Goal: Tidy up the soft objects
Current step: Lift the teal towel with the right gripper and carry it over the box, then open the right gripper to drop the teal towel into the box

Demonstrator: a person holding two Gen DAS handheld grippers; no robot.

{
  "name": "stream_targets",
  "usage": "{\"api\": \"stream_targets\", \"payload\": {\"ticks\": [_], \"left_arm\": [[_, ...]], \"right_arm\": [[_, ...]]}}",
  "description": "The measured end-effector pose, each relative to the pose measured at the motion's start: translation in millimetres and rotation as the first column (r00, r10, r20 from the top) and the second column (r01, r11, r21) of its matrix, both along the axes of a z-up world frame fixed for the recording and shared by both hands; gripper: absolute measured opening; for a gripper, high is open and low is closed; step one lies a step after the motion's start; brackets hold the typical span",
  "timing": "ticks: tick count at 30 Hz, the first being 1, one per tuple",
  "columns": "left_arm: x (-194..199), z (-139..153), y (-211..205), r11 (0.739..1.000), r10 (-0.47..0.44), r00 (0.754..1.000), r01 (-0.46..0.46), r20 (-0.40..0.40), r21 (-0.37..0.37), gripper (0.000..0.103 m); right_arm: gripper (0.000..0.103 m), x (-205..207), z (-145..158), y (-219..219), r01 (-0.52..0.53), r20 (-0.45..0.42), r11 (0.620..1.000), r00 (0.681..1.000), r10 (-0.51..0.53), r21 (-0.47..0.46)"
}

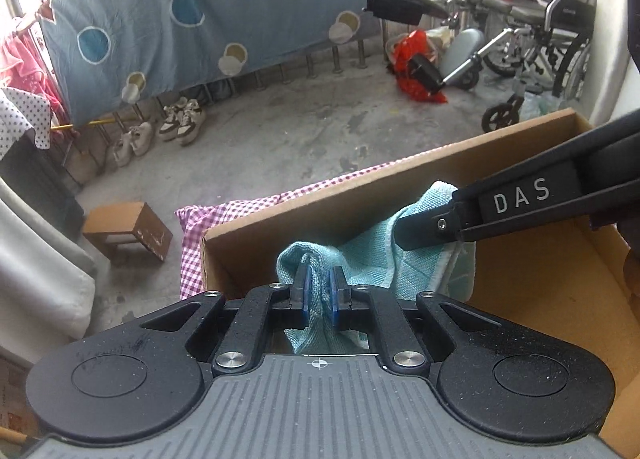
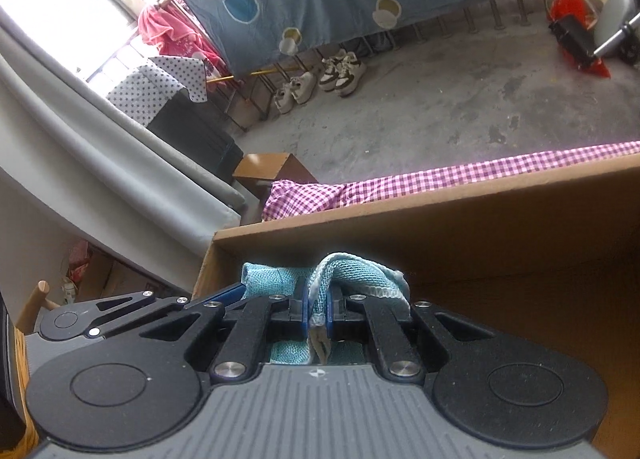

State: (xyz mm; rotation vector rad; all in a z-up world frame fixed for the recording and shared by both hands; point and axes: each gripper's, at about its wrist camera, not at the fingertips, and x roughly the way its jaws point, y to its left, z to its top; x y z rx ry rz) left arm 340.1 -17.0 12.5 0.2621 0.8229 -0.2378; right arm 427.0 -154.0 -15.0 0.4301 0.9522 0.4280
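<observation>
A teal knitted towel hangs inside an open cardboard box. My left gripper is shut on a fold of the towel near the box's left corner. My right gripper is shut on the towel's white-edged hem, just inside the box. In the left wrist view the right gripper's black body marked DAS reaches in from the right and touches the towel. In the right wrist view the left gripper shows at the left, at the towel's other end.
The box stands on a purple checked cloth. Beyond lie a grey concrete floor, a small wooden stool, shoes, a hanging blue sheet, a wheelchair and red bags.
</observation>
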Motion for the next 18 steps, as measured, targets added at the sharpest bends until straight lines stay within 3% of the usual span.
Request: {"api": "stream_targets", "payload": {"ticks": [3, 8, 10, 12, 16, 18], "left_arm": [[6.9, -7.4, -3.3, 0.999, 0.004, 1.000, -0.003, -0.016, 0.043, 0.010], [11.5, -12.1, -6.1, 0.994, 0.010, 1.000, -0.008, -0.014, 0.110, 0.022], [16.2, -10.8, -8.4, 0.992, 0.018, 1.000, -0.016, -0.015, 0.122, 0.031], [17.3, -8.3, -7.5, 0.993, 0.022, 1.000, -0.019, -0.021, 0.113, 0.047], [14.2, 0.8, -6.0, 0.995, 0.029, 1.000, -0.029, 0.005, 0.095, 0.061], [11.0, 7.8, -4.3, 0.997, 0.025, 1.000, -0.027, 0.015, 0.076, 0.068]], "right_arm": [[0.008, 9.6, -13.1, 3.8, 0.001, -0.024, 1.000, 1.000, -0.001, 0.004], [0.009, 18.9, -28.8, 8.2, 0.010, -0.050, 1.000, 0.999, -0.010, 0.008], [0.010, 21.3, -33.8, 9.1, 0.009, -0.067, 1.000, 0.998, -0.008, 0.016], [0.010, 22.1, -37.6, 8.6, 0.016, -0.074, 1.000, 0.997, -0.015, 0.014], [0.012, 21.2, -41.9, 7.4, 0.023, -0.098, 1.000, 0.995, -0.022, 0.017], [0.018, 21.2, -41.4, 4.9, 0.029, -0.117, 0.999, 0.993, -0.027, 0.013]]}}
